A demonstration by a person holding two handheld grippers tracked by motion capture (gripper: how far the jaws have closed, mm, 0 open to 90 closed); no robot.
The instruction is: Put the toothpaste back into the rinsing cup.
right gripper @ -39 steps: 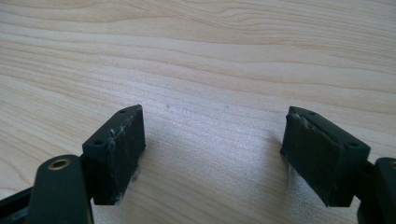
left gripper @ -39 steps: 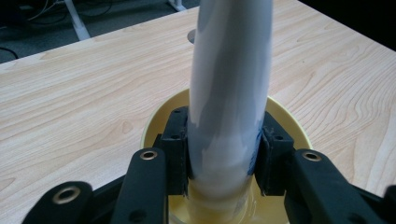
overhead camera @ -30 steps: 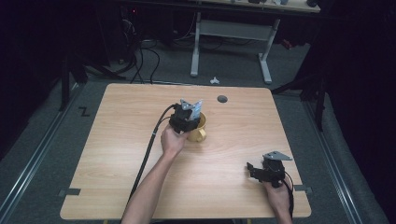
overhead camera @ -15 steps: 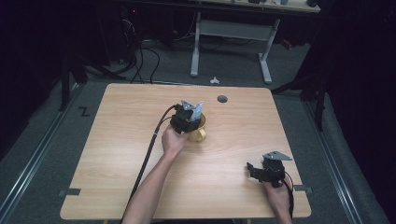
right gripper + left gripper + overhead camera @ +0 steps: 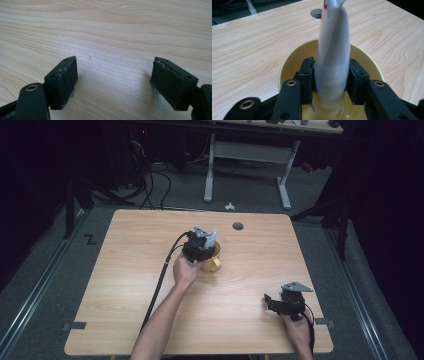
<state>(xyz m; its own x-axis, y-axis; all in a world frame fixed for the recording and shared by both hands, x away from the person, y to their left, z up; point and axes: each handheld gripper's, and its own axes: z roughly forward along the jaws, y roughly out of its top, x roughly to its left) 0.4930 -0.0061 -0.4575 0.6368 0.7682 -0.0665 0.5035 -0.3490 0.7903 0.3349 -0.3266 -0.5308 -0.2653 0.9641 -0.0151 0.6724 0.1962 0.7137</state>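
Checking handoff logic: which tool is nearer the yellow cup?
Left. The left tool sits over the yellow cup, jaws clamped on a white tube standing in it. The right tool rests open, apart from it at the table's near right corner.

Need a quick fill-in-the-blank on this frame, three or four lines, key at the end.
1. The left gripper is shut on a white ____.
2. The tube stands inside a ____ cup.
3. The right gripper has its jaws ____ with nothing between them.
4. The round hole is in the ____.

Missing words: tube; yellow; open; table
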